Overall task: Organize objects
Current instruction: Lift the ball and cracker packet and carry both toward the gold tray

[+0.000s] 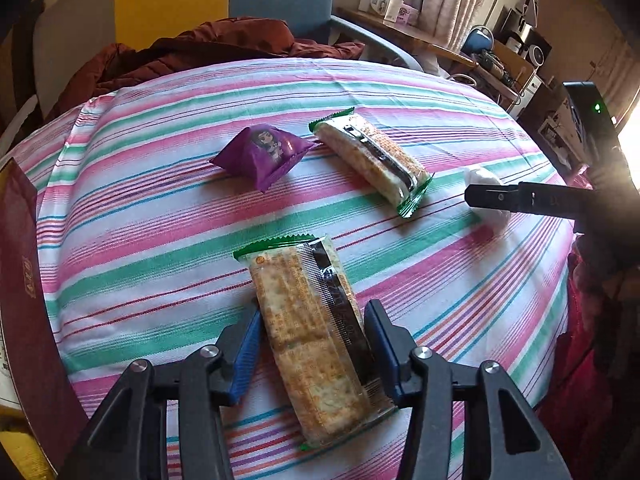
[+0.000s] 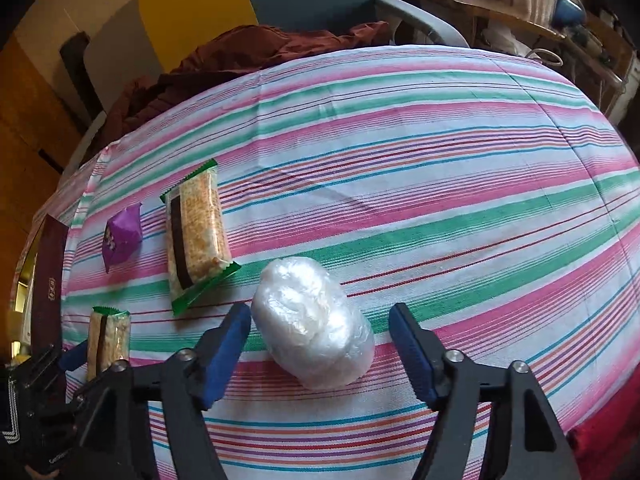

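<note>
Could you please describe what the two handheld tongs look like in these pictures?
Both tongs, left and right, have black angular linkage arms with silver pivot bolts and ridged blue finger pads. A green light glows on the right unit's black body.

Left hand-held gripper (image 1: 312,344) clamped, right (image 2: 320,344) open

My table (image 2: 440,152) wears a striped cloth (image 1: 160,208). On it lie a purple packet (image 1: 266,155), one cracker pack (image 1: 372,162) beside it, a nearer cracker pack (image 1: 312,340), a white plastic-wrapped bundle (image 2: 314,322), and a maroon box (image 1: 24,280) at the left edge.
</note>
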### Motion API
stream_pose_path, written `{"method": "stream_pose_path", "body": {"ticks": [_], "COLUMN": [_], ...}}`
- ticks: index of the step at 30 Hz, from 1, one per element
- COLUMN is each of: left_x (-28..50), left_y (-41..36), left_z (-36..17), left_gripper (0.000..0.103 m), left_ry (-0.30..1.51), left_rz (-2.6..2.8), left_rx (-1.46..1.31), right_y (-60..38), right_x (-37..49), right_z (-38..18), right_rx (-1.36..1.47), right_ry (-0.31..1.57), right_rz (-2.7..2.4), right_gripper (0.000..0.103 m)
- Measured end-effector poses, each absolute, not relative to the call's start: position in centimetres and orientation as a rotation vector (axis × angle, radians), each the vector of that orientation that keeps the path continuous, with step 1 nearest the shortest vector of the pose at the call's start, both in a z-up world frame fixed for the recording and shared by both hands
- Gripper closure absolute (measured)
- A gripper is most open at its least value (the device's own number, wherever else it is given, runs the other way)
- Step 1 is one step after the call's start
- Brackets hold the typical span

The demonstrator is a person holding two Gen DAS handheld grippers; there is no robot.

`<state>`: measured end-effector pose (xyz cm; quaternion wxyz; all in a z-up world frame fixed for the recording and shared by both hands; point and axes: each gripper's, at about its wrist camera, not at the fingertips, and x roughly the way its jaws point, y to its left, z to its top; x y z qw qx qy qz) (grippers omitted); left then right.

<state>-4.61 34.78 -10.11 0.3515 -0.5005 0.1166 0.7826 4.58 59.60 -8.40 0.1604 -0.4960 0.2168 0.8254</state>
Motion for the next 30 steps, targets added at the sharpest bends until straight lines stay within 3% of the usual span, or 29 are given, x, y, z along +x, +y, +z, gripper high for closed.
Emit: {"method": "stream_pose_path", "body": {"ticks": [6, 7, 10, 25, 30], "left_x": [-4.4, -4.4, -4.2, -3.6, -2.0], "left_y": [34.6, 34.6, 34.5, 33.4, 32.3], "left_z": [-10.2, -10.2, -10.2, -9.6, -7.0], "left_gripper": [0.051, 0.051, 0.051, 0.057, 0.058], "left_ry": [0.29, 0.289, 0.292, 0.274, 0.276], "left_rz": [2.032, 2.033, 2.038, 2.034, 2.069], "left_rx": [-1.282, -1.278, -1.265, -1.249, -1.174], "right_y": [59.6, 59.4, 59.3, 58.3, 57.8], "right_x": [4.4, 4.5, 4.4, 4.1, 4.2], "right_z": [-8.6, -8.6, -8.5, -7.9, -7.3], "right_rx": [-1.408, -1.405, -1.42, -1.449, -1.418], "right_ry": [0.626, 0.615, 0.578, 0.492, 0.486], "right_rz": [2.346, 2.346, 2.345, 2.37, 2.404], "right_gripper": [0.03, 0.034, 0.058, 0.058, 0.058]}}
